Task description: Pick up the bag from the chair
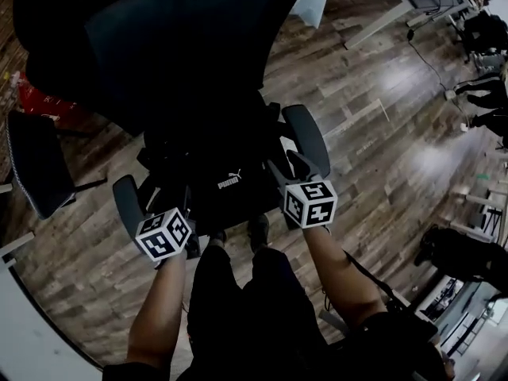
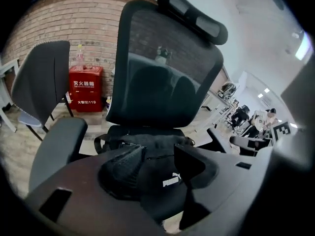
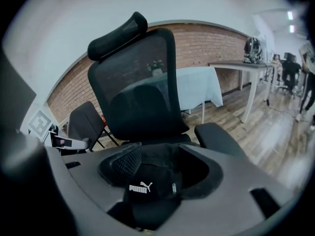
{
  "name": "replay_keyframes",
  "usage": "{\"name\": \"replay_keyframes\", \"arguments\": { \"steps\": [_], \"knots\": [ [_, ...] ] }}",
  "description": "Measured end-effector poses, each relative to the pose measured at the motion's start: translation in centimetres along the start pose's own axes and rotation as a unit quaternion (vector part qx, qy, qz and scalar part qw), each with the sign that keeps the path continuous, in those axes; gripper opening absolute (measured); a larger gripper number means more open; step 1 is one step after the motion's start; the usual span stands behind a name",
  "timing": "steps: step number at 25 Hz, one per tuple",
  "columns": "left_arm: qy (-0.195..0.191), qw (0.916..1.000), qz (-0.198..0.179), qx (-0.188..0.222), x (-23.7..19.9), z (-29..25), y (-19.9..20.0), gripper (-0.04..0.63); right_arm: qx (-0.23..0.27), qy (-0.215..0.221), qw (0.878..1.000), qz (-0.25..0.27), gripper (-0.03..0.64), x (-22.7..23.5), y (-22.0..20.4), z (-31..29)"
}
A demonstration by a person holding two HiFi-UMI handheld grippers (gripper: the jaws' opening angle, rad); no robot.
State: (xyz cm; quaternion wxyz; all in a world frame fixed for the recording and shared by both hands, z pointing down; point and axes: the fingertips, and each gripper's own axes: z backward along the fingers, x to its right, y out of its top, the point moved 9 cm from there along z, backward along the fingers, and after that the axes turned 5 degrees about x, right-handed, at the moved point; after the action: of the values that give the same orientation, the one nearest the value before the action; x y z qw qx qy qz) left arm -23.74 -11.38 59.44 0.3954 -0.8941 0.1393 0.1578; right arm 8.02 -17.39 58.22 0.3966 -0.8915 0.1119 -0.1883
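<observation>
Bag (image 1: 230, 182), black, white logo. Location?

— On the seat of the chair (image 1: 159, 54), front part with the logo facing you, between the two armrests (image 1: 305, 137). It is not lifted.

Step in hand?

— Approach, judged as nearly done. You stand at the seat's front edge with one tool at each side of the bag. No grasp is made yet.

Left tool (image 2: 157, 156), state?

— Jaws moderately apart and holding nothing. The logo panel shows in the gap between the two fingers (image 2: 125, 166). You cannot tell from here whether the pads brush the fabric.

Right tool (image 3: 157, 155), state?

— Same entry. The jaws stand apart at a middling width, unclamped, with the logo and a fold of fabric showing between them. Contact is not certain.

Next move, requirements?

— Likely you push each tool forward until a fold or strap sits well between the pads, then close both. The fabric looks soft and slack, so take a thick gather rather than one thin layer. Lift with both tools level, toward you and up, clear of the armrests.

Other items nearby?

— A second chair (image 1: 36, 161) at your left, well apart from the bag. It is not involved.
</observation>
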Motion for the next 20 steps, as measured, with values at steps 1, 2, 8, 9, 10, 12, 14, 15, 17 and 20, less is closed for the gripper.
{"name": "replay_keyframes", "arguments": {
  "steps": [1,2,8,9,10,12,14,15,17,20],
  "knots": [
    [0.005,1.0,0.006,-0.005,-0.5,-0.8,-0.4,0.21,-0.009,-0.002,1.0,-0.006,0.236,0.3,-0.8,-0.8],
    [0.009,0.9999,0.01,-0.01,-0.9,-1.6,-0.8,0.218,-0.017,-0.005,1.0,-0.012,0.245,0.7,-1.6,-1.6],
    [0.034,0.9978,0.032,-0.046,-4.0,-6.5,-3.2,0.278,-0.059,-0.027,0.997,-0.05,0.287,3.3,-5.9,-6.3],
    [0.04,0.9973,0.036,-0.05,-4.5,-7.1,-3.5,0.284,-0.064,-0.03,0.996,-0.053,0.291,3.7,-6.5,-7.0],
    [0.045,0.9969,0.039,-0.053,-5.0,-7.7,-3.7,0.288,-0.068,-0.031,0.996,-0.057,0.295,4.1,-7.0,-7.7],
    [0.053,0.9959,0.046,-0.056,-5.9,-9.0,-4.3,0.298,-0.074,-0.034,0.995,-0.064,0.304,4.8,-8.1,-9.0],
    [0.063,0.9945,0.06,-0.059,-6.8,-10.1,-4.8,0.307,-0.078,-0.039,0.993,-0.075,0.311,5.4,-9.1,-10.1],
    [0.066,0.9939,0.065,-0.059,-7.2,-10.6,-5.1,0.31,-0.08,-0.042,0.993,-0.082,0.314,5.6,-9.6,-10.6],
    [0.067,0.9936,0.067,-0.062,-7.9,-11.2,-5.7,0.316,-0.083,-0.048,0.991,-0.093,0.325,6.0,-10.6,-11.3],
    [0.067,0.9925,0.073,-0.071,-8.9,-12.2,-6.8,0.324,-0.085,-0.06,0.99,-0.094,0.333,6.5,-11.6,-12.3]
  ]
}}
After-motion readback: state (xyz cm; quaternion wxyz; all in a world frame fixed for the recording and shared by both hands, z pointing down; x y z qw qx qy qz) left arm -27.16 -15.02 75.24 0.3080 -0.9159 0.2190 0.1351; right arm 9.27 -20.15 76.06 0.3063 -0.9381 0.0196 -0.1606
